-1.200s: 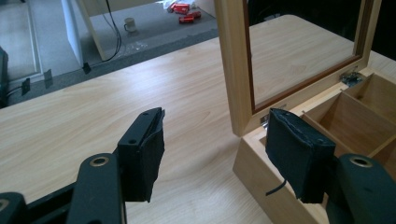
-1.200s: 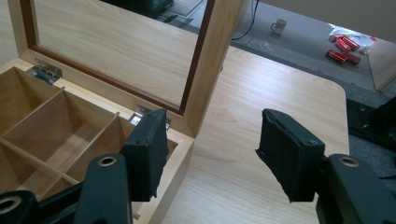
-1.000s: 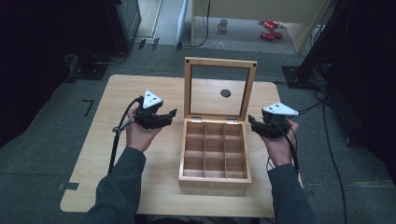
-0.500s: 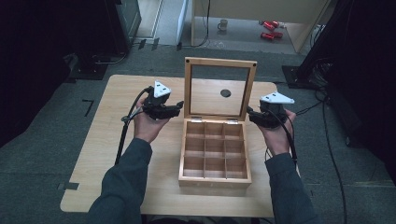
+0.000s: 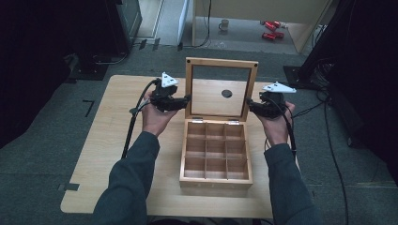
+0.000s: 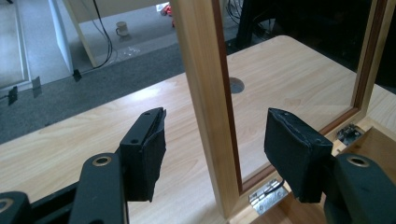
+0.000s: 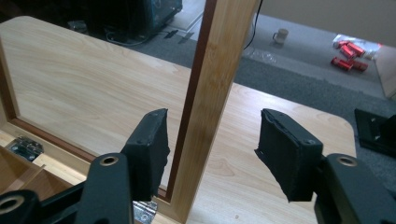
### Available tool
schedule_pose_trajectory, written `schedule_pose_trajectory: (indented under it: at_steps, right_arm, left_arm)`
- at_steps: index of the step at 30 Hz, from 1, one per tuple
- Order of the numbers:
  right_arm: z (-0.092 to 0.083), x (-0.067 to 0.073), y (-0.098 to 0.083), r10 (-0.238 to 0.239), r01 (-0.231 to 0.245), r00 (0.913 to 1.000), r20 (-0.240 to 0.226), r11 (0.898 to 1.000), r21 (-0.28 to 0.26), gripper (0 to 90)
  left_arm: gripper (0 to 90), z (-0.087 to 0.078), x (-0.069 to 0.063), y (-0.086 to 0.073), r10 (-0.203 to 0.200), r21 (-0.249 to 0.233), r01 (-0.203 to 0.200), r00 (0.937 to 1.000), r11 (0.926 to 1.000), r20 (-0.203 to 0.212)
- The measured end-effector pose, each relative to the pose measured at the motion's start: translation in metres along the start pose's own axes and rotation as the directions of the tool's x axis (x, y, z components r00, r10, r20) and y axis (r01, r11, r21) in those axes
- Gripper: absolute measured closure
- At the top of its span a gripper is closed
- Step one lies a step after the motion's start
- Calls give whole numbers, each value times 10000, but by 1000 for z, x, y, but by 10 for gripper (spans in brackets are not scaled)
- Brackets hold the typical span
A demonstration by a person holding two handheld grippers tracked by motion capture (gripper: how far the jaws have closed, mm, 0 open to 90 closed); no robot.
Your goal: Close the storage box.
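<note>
A wooden box [image 5: 216, 183] with several empty compartments sits on the table [image 5: 117, 136], its glass-paned lid [image 5: 221, 62] standing upright. My left gripper [image 5: 187, 100] is at the lid's left edge. In the left gripper view the left gripper [image 6: 215, 149] is open, and the lid's frame post [image 6: 201, 70] stands between the pads with a gap on each side. My right gripper [image 5: 249, 105] is at the lid's right edge. In the right gripper view the right gripper [image 7: 212, 149] straddles the right frame post [image 7: 224, 56] without clamping it. Its jaws have just opened a little.
A round hole [image 5: 226, 93] in the tabletop shows through the pane. Metal hinges [image 6: 266, 193] join lid and box. On the floor beyond the table lie a mug [image 5: 224, 24] and red objects [image 5: 270, 29]. Cables trail from both grippers.
Both hands have moved away from me and inward toward the lid. The jaws that were beside the box now straddle the lid's two side posts.
</note>
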State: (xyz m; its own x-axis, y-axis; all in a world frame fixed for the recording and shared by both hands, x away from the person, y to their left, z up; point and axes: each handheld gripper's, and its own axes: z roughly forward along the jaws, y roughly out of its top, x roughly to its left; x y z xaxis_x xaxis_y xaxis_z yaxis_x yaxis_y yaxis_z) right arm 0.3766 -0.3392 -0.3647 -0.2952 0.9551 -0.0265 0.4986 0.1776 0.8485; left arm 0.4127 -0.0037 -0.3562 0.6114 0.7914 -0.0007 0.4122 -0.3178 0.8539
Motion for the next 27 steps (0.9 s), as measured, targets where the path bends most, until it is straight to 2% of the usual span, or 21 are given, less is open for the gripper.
schedule_pose_trajectory:
  at_steps: [4,7,8,12,15,20,23,27]
  right_arm:
    - [7,-3,3,249,-249,9996,-131,9997,30,379]
    - [9,-3,6,244,-243,9995,-207,9997,38,374]
    - [11,-3,8,208,-210,9992,-328,9998,-49,373]
    - [14,-2,8,242,-245,9988,-429,9997,-58,373]
    - [20,-2,6,226,-224,9989,-421,9997,44,383]
    - [22,-5,8,342,-352,9976,-600,9993,-157,405]
    - [24,-6,8,340,-344,9972,-659,9994,-42,407]
    - [25,-5,13,86,-92,9974,-715,9999,-81,420]
  left_arm:
    - [384,7,-2,6,73,131,-72,9999,9999,-93]
    - [382,12,-1,9,18,148,-16,9999,9999,-132]
    - [381,15,0,8,-134,103,135,9998,9999,-118]
    - [381,21,-1,7,-160,255,163,9998,9995,-125]
    - [382,26,-2,5,-215,346,216,9998,9992,-19]
    - [392,35,-5,6,-496,374,489,9986,9981,181]
    - [402,37,-5,6,-542,388,534,9983,9978,192]
    - [424,39,-4,7,-597,363,591,9981,9976,167]
